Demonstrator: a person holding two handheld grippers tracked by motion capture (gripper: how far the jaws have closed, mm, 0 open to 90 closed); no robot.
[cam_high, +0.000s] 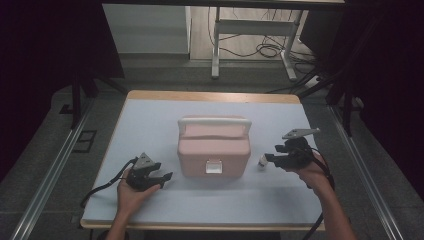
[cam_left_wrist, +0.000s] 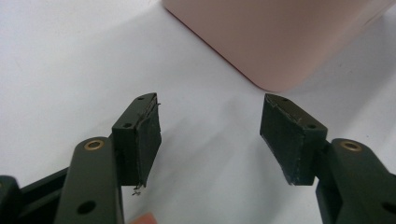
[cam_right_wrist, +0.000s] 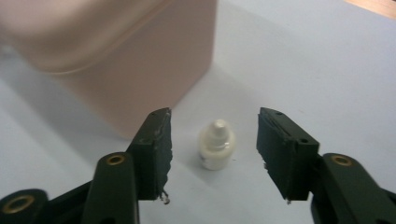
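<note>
One small white bottle (cam_right_wrist: 215, 150) stands upright on the table (cam_high: 150, 125), just right of the one pink box (cam_high: 214, 146) and apart from it. No writing on the bottle can be read. The right gripper (cam_right_wrist: 212, 154) is at it, jaws spread to either side, pads not touching. The box is shut, its white handle lying across the lid and a white latch at the front; what is inside cannot be seen. Left of the box, the left gripper (cam_left_wrist: 210, 135) rests on the table, jaws spread, nothing between them.
</note>
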